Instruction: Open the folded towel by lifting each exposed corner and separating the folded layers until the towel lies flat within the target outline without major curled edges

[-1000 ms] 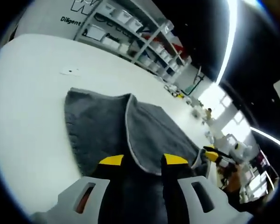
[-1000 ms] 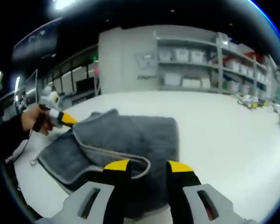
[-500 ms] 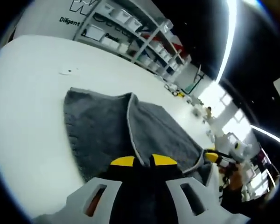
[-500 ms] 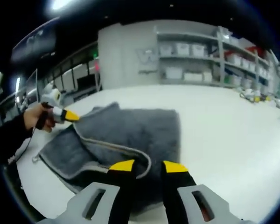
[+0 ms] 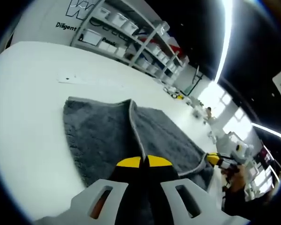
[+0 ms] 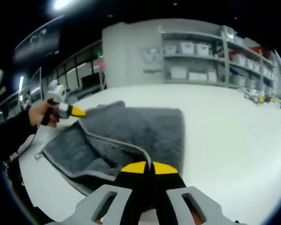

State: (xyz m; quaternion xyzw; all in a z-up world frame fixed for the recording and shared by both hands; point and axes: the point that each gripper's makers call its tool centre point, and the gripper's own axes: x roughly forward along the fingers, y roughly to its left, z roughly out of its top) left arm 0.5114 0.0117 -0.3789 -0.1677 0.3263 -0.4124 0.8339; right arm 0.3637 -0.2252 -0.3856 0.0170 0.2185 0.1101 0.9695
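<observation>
Grey towel [image 6: 131, 136] (pale-edged), folded, top layer lifted

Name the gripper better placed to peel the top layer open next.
Both grip it, but right gripper likely leads: it is shut on the towel where the trimmed upper flap curls back; left gripper is shut on another corner.

towel [image 6: 131, 136] on table [image 6: 225, 136], shelves [image 6: 201, 61] behind

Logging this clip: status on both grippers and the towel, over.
Left gripper shut on the towel edge. Right gripper shut on the upper layer's hem. Towel not yet flat on the white table, top layer folded over. Nothing in the way.
</observation>
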